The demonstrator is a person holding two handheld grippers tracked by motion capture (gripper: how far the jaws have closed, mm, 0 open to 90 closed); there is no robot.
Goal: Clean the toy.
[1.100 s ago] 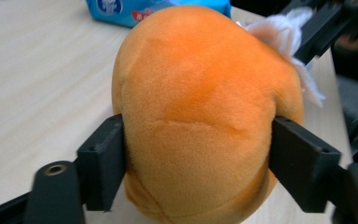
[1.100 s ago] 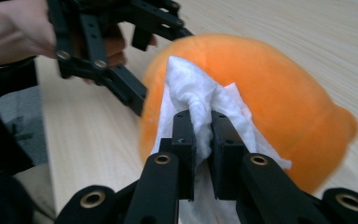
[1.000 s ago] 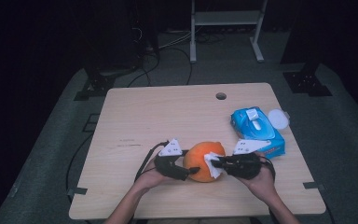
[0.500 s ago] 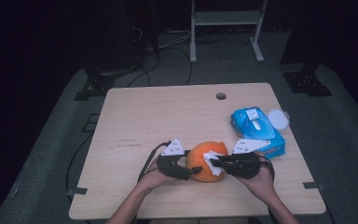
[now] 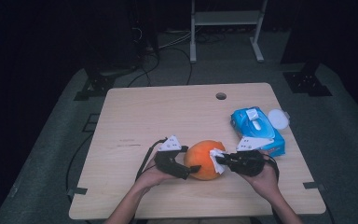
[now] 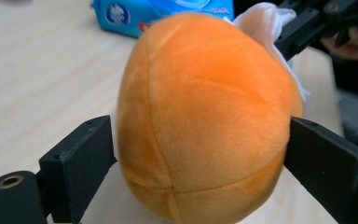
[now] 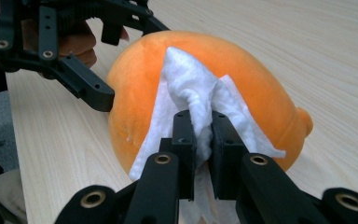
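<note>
Left gripper (image 6: 200, 154) jaws just opened wide, now standing either side of orange plush ball (image 6: 205, 116), grip loosened.

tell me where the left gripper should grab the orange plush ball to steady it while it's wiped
Across the widest middle of the orange plush ball, coming in level from the person's left, opposite the white wipe. The ball is round and soft, so a grip at its girth won't slip off; the left gripper already straddles it there, jaws just opened wider.

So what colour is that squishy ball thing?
The plush ball is orange all over, with stitched seams. It shows best in the left gripper view.
</note>
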